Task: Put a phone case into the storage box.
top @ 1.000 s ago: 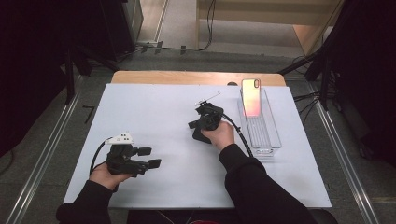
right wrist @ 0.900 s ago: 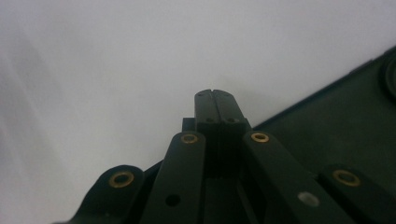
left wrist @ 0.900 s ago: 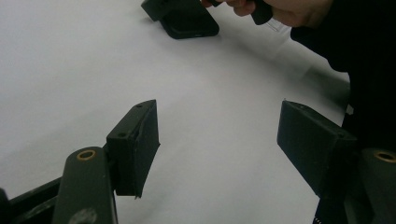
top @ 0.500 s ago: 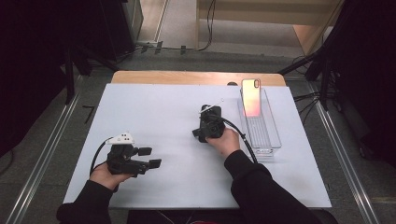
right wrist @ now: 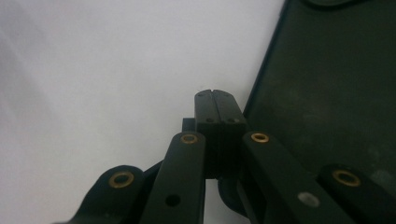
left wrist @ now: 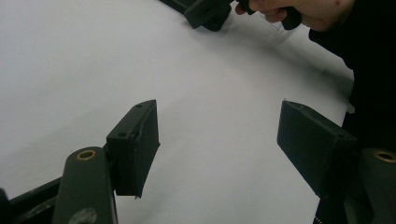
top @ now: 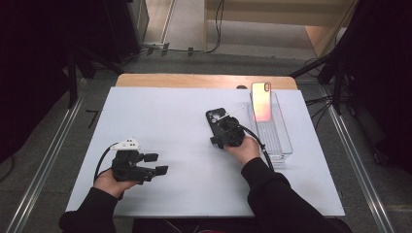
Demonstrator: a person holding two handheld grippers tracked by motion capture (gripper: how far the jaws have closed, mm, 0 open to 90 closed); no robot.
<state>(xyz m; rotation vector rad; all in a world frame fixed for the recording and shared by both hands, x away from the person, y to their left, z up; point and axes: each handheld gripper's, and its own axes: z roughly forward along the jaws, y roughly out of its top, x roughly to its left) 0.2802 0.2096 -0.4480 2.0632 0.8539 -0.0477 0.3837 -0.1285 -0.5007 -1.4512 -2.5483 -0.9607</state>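
A black phone case (top: 215, 118) lies flat on the white table (top: 175, 121), right of centre. My right gripper (top: 218, 133) points at its near end with the jaws pressed together and nothing between them. In the right gripper view the shut tips (right wrist: 214, 95) sit just beside the left edge of the case (right wrist: 327, 88). My left gripper (top: 156, 163) rests low at the near left, pointing right. Its jaws stand apart over bare table, open (left wrist: 219, 116).
A clear tray (top: 279, 141) stands at the right of the table, with a pink-orange phone (top: 261, 101) leaning upright at its far end. A thin white item (top: 234, 111) lies between case and tray. A wooden edge (top: 194, 80) runs behind the white table.
My right hand has drawn back toward the near right, so the black case now lies uncovered beyond its tips. The left hand has stayed put.
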